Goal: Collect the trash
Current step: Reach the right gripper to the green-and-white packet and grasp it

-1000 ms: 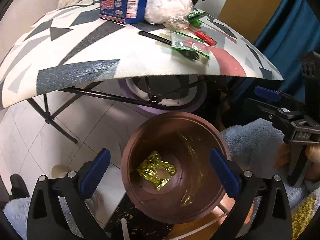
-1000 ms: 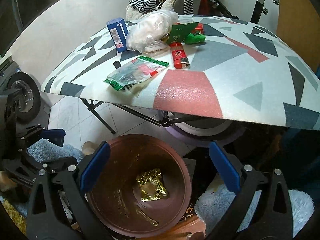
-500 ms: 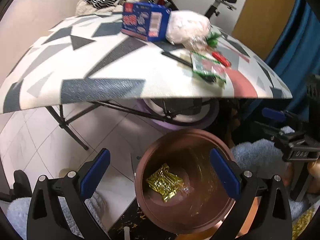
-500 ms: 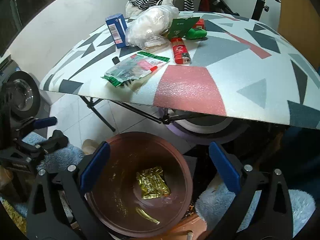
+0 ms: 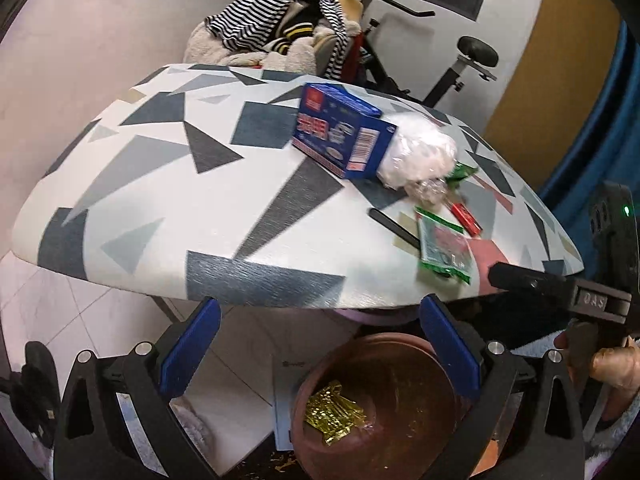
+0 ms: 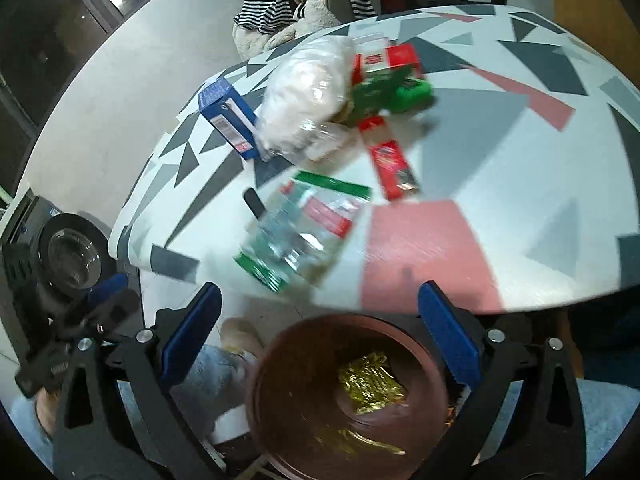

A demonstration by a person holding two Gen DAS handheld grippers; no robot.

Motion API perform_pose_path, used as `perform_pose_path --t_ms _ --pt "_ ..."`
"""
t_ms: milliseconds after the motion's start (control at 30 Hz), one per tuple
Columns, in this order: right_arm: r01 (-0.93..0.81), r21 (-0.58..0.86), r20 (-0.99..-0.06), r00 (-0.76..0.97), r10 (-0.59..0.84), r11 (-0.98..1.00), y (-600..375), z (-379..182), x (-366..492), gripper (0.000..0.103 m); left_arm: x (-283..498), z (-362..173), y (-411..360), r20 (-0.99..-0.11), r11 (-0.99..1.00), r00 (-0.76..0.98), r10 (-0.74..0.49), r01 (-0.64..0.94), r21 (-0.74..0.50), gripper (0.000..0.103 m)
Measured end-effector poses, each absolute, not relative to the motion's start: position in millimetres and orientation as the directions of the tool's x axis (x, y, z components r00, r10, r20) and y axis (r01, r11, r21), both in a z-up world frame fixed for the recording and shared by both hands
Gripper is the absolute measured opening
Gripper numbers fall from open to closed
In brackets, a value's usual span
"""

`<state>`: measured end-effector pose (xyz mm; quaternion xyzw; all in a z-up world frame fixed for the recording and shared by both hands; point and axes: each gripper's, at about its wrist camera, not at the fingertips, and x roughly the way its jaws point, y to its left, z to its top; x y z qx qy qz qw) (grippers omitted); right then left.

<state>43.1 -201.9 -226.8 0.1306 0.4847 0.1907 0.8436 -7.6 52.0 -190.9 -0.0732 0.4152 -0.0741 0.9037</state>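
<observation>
A brown bin (image 5: 376,408) (image 6: 344,396) stands on the floor below the table's near edge, with a crumpled gold wrapper (image 5: 334,416) (image 6: 372,384) lying inside. My left gripper (image 5: 320,352) is open and empty above the bin's left side. Open and empty too, my right gripper (image 6: 320,336) hovers over the bin rim. On the patterned table (image 5: 200,208) lie a green clear packet (image 5: 444,246) (image 6: 304,228), a red wrapper (image 5: 466,218) (image 6: 394,164), a white plastic bag (image 5: 416,156) (image 6: 304,92), a blue box (image 5: 340,136) (image 6: 228,116) and green wrappers (image 6: 396,94).
A chair piled with striped clothes (image 5: 280,32) stands behind the table, beside an exercise bike (image 5: 460,68). A black pen (image 5: 394,226) lies next to the green packet. A washing machine (image 6: 68,256) sits at the left. Tiled floor (image 5: 52,320) spreads under the table.
Both grippers have risen and tilted up, so the tabletop fills more of each view and the bin has dropped toward the bottom. The gold wrapper stays in the bin.
</observation>
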Motion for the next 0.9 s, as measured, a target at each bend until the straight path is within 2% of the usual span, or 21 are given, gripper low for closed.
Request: perform_pose_path --t_ms 133,267,300,367,467,500,533,567,633,767,900 --pt "-0.145 0.430 -0.781 0.436 0.447 0.891 -182.4 -229.7 63.3 0.090 -7.0 -191.6 62.2 -0.749 0.981 0.640 -0.170 0.041 -0.188 0.097" --pt "-0.125 0.357 -0.808 0.456 0.373 0.926 -165.3 -228.9 80.6 0.087 -4.8 -195.2 72.4 -0.763 0.980 0.627 -0.156 0.001 -0.199 0.097" --pt "-0.128 0.327 -0.817 0.460 0.349 0.936 -161.4 -229.0 83.2 0.085 -4.3 -196.2 74.7 -0.765 0.979 0.625 -0.155 -0.007 -0.205 0.096" --pt "-0.159 0.228 -0.840 0.466 0.277 0.961 -148.1 -229.5 88.3 0.082 -3.3 -198.1 77.4 -0.771 0.978 0.618 -0.153 -0.017 -0.208 0.086" --pt "-0.180 0.144 -0.848 0.484 0.215 0.973 -138.1 -230.5 91.6 0.072 -1.5 -201.7 78.0 -0.781 0.977 0.605 -0.154 -0.024 -0.210 0.081" --pt "-0.182 0.137 -0.847 0.488 0.210 0.974 -137.8 -230.6 92.1 0.061 -1.3 -202.6 77.7 -0.783 0.977 0.602 -0.156 -0.024 -0.212 0.080" --pt "-0.185 0.127 -0.846 0.493 0.204 0.975 -138.0 -230.2 92.4 0.044 -1.2 -203.3 77.3 -0.785 0.976 0.599 -0.159 -0.022 -0.215 0.079" --pt "-0.191 0.125 -0.845 0.494 0.206 0.974 -139.3 -229.4 92.7 0.037 -0.8 -203.8 76.5 -0.786 0.976 0.596 -0.163 -0.020 -0.217 0.077" --pt "-0.196 0.179 -0.846 0.469 0.253 0.964 -146.4 -229.1 94.2 0.007 -0.5 -204.4 75.2 -0.788 0.975 0.591 -0.173 -0.013 -0.224 0.074" --pt "-0.201 0.253 -0.817 0.479 0.320 0.946 -160.6 -223.4 90.9 0.006 3.4 -204.9 70.9 -0.793 0.971 0.577 -0.196 -0.001 -0.240 0.062" --pt "-0.217 0.305 -0.769 0.517 0.375 0.927 -170.4 -209.6 83.2 0.006 6.2 -203.8 63.8 -0.793 0.967 0.570 -0.217 0.016 -0.253 0.059"
